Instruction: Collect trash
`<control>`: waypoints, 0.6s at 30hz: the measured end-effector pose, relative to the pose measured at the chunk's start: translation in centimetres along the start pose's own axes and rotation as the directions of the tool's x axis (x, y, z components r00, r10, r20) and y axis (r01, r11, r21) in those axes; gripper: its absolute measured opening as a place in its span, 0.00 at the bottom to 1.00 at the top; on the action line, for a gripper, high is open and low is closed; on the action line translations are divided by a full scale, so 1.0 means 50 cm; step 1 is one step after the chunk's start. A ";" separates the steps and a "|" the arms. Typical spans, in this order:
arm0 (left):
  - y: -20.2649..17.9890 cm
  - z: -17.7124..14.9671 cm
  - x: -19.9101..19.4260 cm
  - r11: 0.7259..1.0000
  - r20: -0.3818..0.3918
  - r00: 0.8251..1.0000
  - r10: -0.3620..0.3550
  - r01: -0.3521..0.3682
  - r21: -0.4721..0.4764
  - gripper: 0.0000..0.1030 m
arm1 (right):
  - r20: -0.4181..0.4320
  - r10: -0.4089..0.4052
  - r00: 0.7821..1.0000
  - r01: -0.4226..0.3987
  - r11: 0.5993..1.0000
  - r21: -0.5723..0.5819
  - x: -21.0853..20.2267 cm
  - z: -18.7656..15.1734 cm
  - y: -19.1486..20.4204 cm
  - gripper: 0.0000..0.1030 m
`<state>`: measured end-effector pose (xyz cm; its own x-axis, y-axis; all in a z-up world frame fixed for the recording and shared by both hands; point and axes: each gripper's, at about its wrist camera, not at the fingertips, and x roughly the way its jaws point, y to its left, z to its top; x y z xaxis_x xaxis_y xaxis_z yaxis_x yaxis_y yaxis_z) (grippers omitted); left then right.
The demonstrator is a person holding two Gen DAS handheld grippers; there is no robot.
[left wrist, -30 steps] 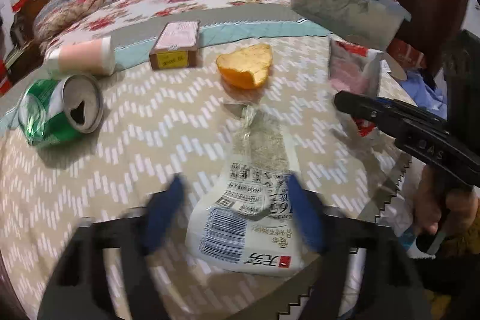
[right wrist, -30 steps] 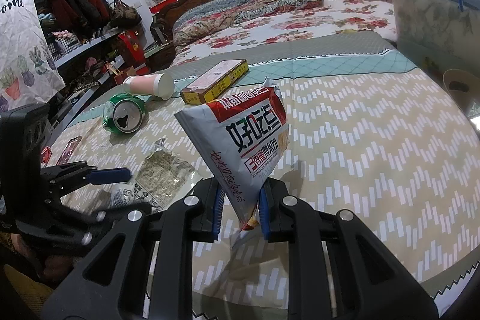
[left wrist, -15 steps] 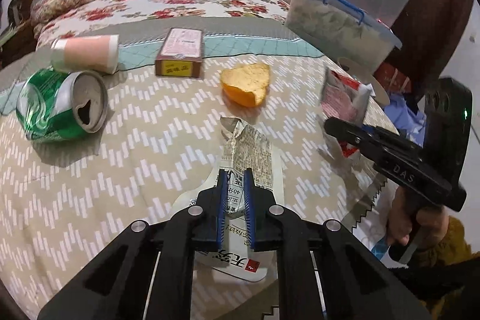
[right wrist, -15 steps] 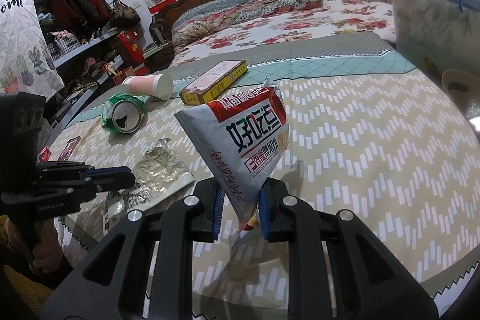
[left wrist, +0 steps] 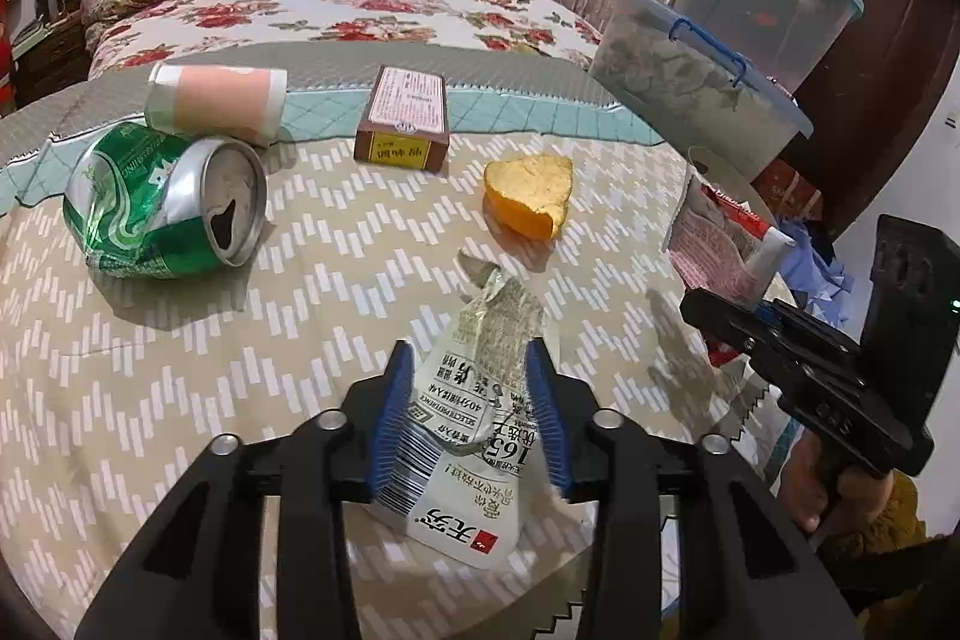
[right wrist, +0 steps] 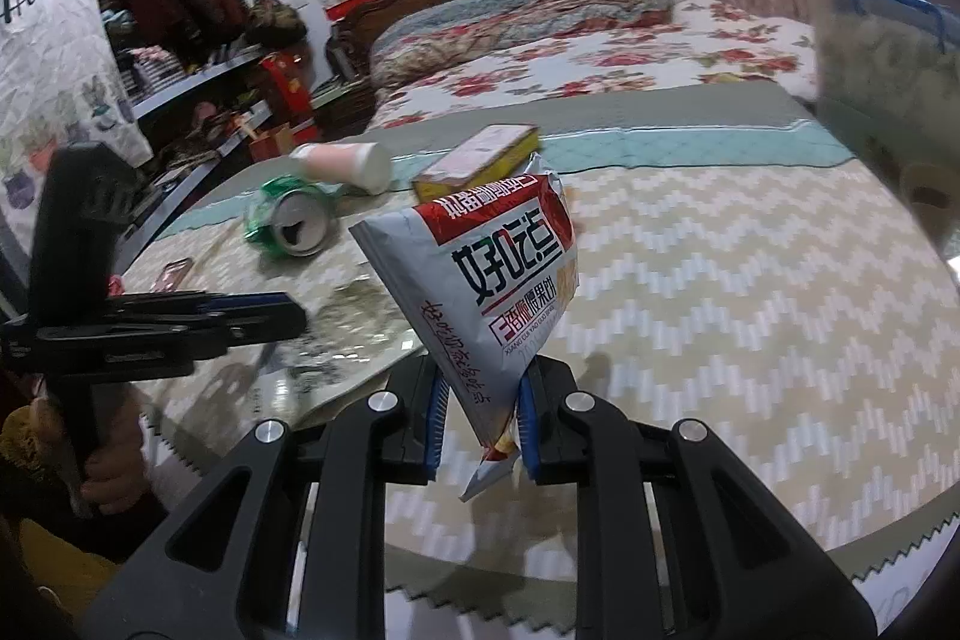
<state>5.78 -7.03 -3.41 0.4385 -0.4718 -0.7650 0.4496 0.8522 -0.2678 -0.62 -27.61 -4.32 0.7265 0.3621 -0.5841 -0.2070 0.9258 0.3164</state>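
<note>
Two wrappers [left wrist: 474,436] [right wrist: 492,292], one can [left wrist: 162,208], prob. one peel [left wrist: 531,196].

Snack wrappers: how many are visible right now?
2. The red-and-white snack bag is clamped upright in the right claw. The white torn wrapper lies on the table between the left claw's open pads. Others could be hidden out of frame.

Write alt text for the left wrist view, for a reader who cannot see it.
The left gripper, jaws open after just widening, straddles a torn white wrapper lying on a zigzag-patterned table. Beyond it lie a crushed green can, a pink cup on its side, a brown box and an orange peel. At right, the right gripper holds a snack bag.
</note>
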 end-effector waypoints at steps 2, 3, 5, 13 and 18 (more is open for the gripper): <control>0.004 -0.002 0.008 1.000 -0.017 1.000 0.004 -0.004 -0.013 0.73 | -0.017 0.016 1.000 -0.016 1.000 -0.007 0.007 -0.005 0.013 0.21; 0.005 -0.002 0.011 1.000 -0.019 1.000 -0.001 0.001 -0.010 0.71 | -0.031 0.023 0.999 -0.023 1.000 -0.010 0.015 -0.009 0.020 0.21; -0.004 -0.001 0.030 1.000 -0.046 0.999 0.006 -0.005 0.030 0.39 | -0.060 0.034 0.998 -0.036 0.999 -0.017 0.031 -0.019 0.032 0.21; -0.037 0.023 0.040 0.996 -0.056 0.996 -0.063 0.066 0.060 0.08 | -0.049 0.033 0.998 -0.034 0.999 -0.011 0.022 -0.022 0.032 0.21; -0.053 0.051 0.016 0.991 -0.049 0.990 -0.134 0.135 0.019 0.08 | 0.012 0.013 1.000 -0.013 1.000 0.013 -0.017 -0.010 -0.001 0.21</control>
<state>6.94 -10.23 -1.80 0.3361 -0.5698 -0.7499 0.5195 0.7763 -0.3570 -1.59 -27.89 -4.21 0.7317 0.3723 -0.5710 -0.2076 0.9196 0.3336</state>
